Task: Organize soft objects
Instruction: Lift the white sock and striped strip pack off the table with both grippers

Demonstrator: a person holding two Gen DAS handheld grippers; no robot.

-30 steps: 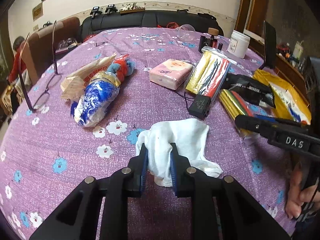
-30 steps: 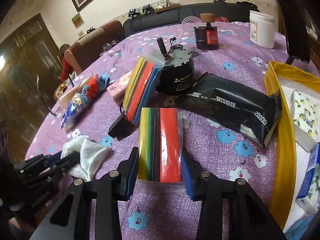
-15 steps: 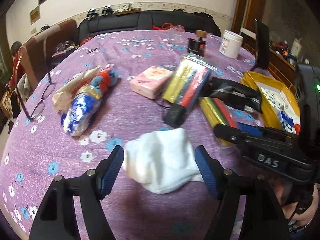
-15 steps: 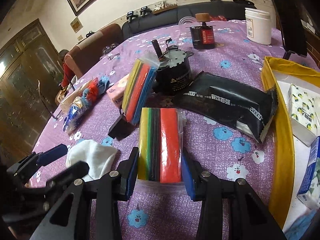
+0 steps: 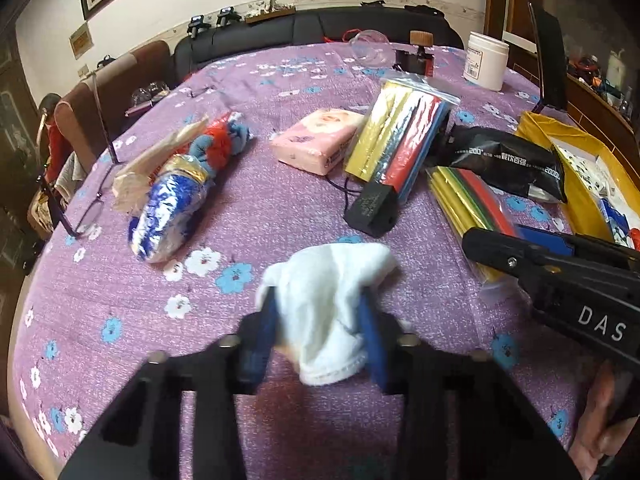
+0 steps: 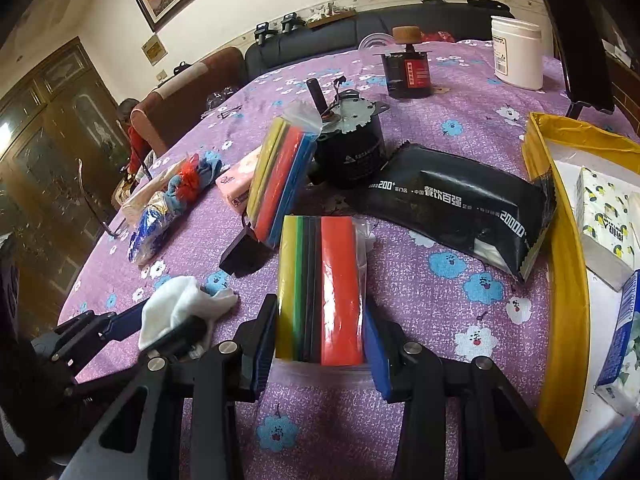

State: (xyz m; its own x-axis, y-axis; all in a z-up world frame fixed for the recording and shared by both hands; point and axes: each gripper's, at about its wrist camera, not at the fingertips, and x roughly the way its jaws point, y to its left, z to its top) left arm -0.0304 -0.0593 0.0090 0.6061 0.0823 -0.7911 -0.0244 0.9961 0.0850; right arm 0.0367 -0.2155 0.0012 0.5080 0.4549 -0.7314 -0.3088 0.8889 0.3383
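Now left gripper (image 5: 316,336) pinching white sock (image 5: 328,300); right gripper (image 6: 320,344) clamping sheet pack (image 6: 320,280), lengthwise ahead.

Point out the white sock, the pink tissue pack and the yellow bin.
White sock (image 5: 326,292), left wrist view, middle of the bunched fabric.
Pink tissue pack (image 5: 316,140), left wrist view, top face.
Yellow bin (image 6: 568,276), right wrist view, near left wall.

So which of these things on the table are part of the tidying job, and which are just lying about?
Part of the job (soft things):
- white cloth, in the left hand-held gripper
- bag of coloured strips, between the right hand-held gripper's fingers
- pink tissue pack
- black wipes pack
- yellow box

Just lying about:
- motor
- white jar
- black adapter
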